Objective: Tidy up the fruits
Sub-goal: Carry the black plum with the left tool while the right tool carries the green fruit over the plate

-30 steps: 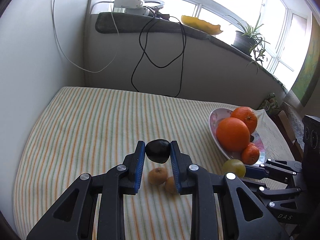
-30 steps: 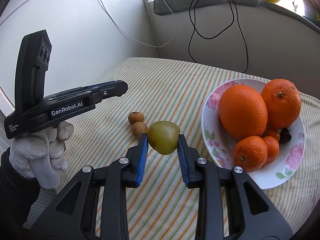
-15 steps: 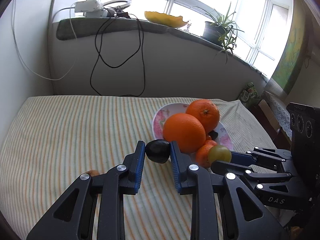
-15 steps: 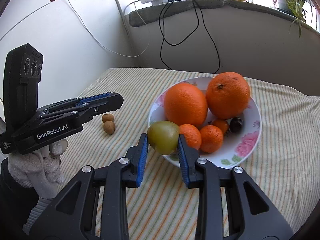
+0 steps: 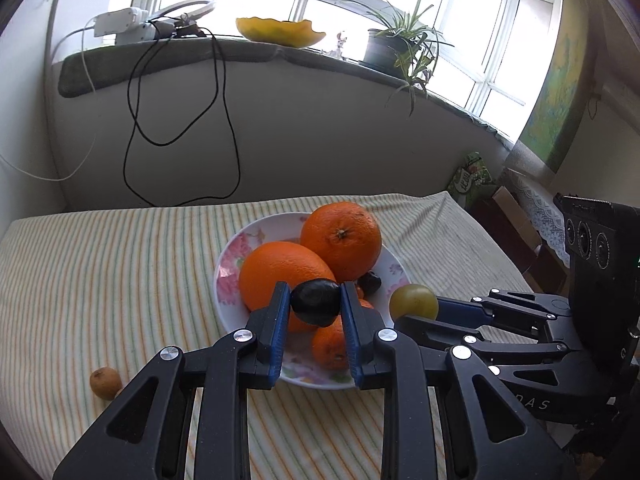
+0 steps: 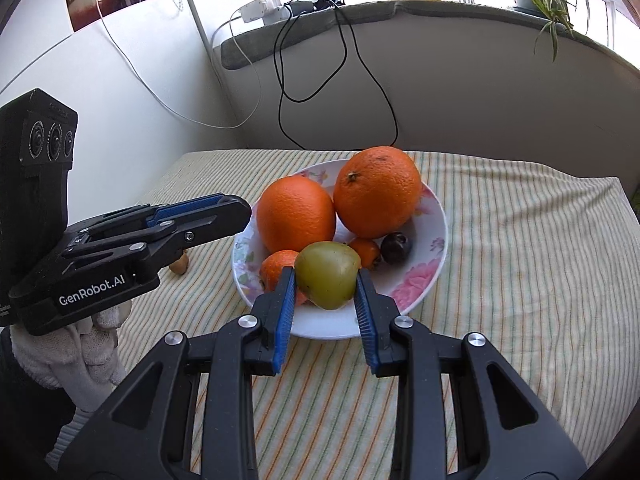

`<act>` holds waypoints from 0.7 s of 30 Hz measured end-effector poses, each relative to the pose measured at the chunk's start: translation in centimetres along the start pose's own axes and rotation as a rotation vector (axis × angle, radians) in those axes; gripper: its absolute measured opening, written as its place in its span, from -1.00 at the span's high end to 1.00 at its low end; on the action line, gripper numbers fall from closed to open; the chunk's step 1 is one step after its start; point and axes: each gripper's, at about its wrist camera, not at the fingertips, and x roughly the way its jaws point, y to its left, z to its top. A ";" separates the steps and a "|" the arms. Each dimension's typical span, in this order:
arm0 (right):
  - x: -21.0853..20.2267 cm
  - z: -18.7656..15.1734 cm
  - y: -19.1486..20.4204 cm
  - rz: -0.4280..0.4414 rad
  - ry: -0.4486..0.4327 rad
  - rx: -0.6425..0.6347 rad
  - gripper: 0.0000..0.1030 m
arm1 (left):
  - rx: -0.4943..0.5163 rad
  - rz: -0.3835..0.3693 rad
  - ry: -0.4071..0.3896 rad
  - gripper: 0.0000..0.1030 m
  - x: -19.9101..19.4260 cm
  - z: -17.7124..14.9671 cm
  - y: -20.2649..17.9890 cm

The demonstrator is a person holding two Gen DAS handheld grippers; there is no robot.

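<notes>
My left gripper [image 5: 315,304] is shut on a dark plum [image 5: 315,302] and holds it over the near side of a flowered plate [image 5: 228,268]. My right gripper [image 6: 325,286] is shut on a green plum [image 6: 328,274] above the plate's [image 6: 434,240] front rim. On the plate lie two big oranges [image 6: 295,219] [image 6: 377,197], small mandarins [image 6: 276,270] and another dark plum [image 6: 396,247]. From the left wrist view the green plum [image 5: 413,301] hangs at the plate's right edge. A small brown fruit [image 5: 105,383] lies on the striped cloth to the left.
A striped cloth [image 6: 520,264] covers the table up to a grey wall. Black and white cables [image 5: 136,120] hang from the sill, where a yellow dish [image 5: 280,32] and a potted plant [image 5: 394,50] stand. A gloved hand [image 6: 68,356] holds the left gripper.
Both grippers have swung right across the cloth with their plums, from beside the small brown fruits to over the plate. The grips have not changed.
</notes>
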 end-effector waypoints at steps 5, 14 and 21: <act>0.1 0.1 -1.0 -0.014 0.002 0.009 0.41 | 0.019 -0.012 0.008 0.54 1.0 0.5 -1.3; 0.5 -0.1 -2.2 -0.029 0.007 0.032 0.41 | 0.042 -0.024 0.020 0.54 2.3 1.3 -2.7; 0.7 -0.1 -2.5 -0.023 0.013 0.031 0.41 | 0.056 -0.021 0.035 0.54 3.3 1.7 -3.4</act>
